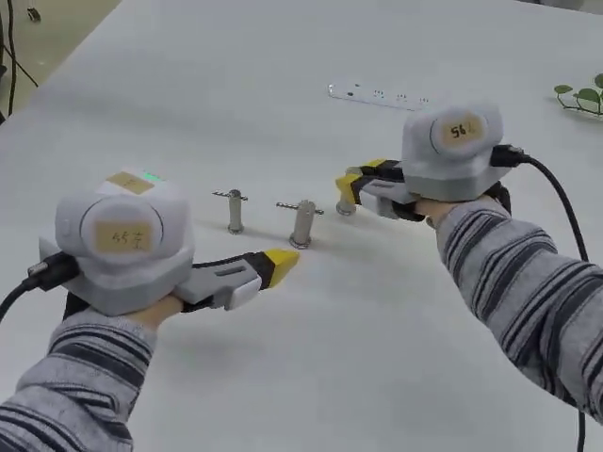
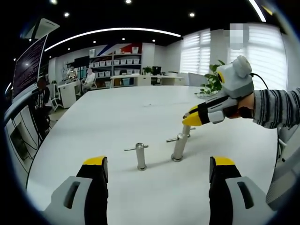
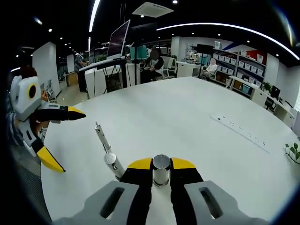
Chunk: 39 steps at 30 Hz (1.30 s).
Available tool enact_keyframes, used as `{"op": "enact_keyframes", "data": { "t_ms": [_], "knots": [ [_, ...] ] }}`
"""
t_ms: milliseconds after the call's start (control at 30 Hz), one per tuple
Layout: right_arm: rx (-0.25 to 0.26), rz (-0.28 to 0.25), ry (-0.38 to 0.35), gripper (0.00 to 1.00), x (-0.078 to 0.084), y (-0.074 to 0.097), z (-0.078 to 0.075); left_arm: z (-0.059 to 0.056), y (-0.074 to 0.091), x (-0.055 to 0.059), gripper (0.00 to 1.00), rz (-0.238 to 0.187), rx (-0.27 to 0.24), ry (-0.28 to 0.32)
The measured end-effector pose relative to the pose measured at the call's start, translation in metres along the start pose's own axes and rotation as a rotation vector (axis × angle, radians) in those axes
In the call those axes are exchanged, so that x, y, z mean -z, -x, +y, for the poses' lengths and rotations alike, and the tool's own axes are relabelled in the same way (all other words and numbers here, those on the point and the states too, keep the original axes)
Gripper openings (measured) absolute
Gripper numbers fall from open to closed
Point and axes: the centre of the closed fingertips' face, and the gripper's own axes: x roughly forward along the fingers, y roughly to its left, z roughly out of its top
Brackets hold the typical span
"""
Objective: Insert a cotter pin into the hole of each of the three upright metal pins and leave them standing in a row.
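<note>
metal pins [image 1: 236, 209] number three (two bear cotter pins [image 1: 287, 205]), all upright.

The power strip [image 1: 386, 95] lies behind the pins [image 1: 302, 223].

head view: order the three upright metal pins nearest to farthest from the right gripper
1. right end pin, held between the jaws of the right gripper.
2. middle pin, next along the row, to the left.
3. left end pin, at the row's far left end.
</note>
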Motion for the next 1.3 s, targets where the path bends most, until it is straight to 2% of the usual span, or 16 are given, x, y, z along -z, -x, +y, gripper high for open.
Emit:
{"op": "enact_keyframes", "data": {
  "t_ms": [400,633,667,867,1167,1300],
  "knots": [
    [-0.026,-0.011,-0.012,0.08,0.011,0.027,0.026,-0.004,0.001,0.0,0.88,0.003,0.007,-0.004],
    [-0.033,-0.006,-0.004,0.08,0.017,0.033,0.044,-0.005,0.001,0.0,0.88,0.007,0.01,-0.007],
    [-0.031,-0.006,-0.006,0.08,0.017,0.033,0.042,-0.005,0.001,0.0,0.88,0.007,0.01,-0.008],
    [-0.013,0.001,-0.013,0.08,0.022,0.035,0.051,-0.006,0.001,0.0,0.88,0.007,0.011,-0.01],
    [0.056,0.018,-0.079,0.08,0.034,0.034,0.059,-0.007,0.0,0.0,0.88,0.01,0.014,-0.012],
    [0.072,0.016,-0.109,0.08,0.036,0.033,0.06,-0.007,0.0,0.001,0.88,0.011,0.016,-0.008]
  ]
}}
